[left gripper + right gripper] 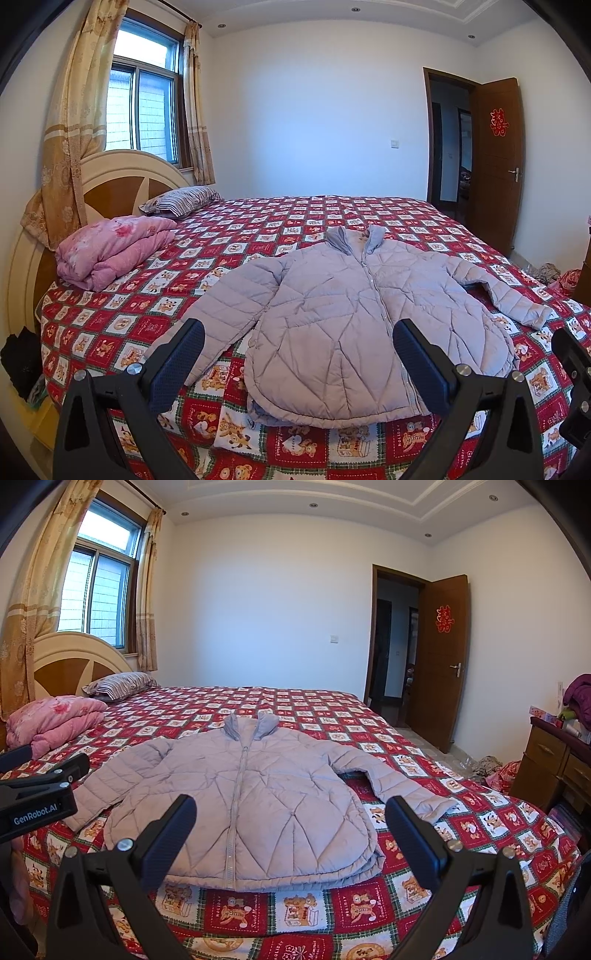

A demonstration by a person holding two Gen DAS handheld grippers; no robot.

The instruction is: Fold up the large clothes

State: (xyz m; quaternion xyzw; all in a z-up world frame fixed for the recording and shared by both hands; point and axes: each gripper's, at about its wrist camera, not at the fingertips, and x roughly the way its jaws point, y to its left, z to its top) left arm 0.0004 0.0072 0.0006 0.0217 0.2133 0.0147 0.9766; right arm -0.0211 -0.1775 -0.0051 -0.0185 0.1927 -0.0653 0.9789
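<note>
Bedroom, bed (pixel 461 812) with red patchwork cover; quilted jacket (pixel 258 797) laid flat near its foot-side edge, nothing folded yet.

Left gripper (pixel 299 354) and right gripper (pixel 291 830) both hover above the near edge, jaws spread, holding nothing. The jacket lies zipped, front up, long axis running hem-near to collar-far, sleeves out toward either side. Judged light, puffy, soft and somewhat slippery; best pinched at cuff or hem corner.

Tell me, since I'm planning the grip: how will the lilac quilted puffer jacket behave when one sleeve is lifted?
The lilac quilted puffer jacket lies limp on the red patchwork bedspread, so it will probably drape and sag. Its puffy quilting suggests it is light for its bulk. The shell looks smooth, so it may slip between open grippers' pads.
</note>
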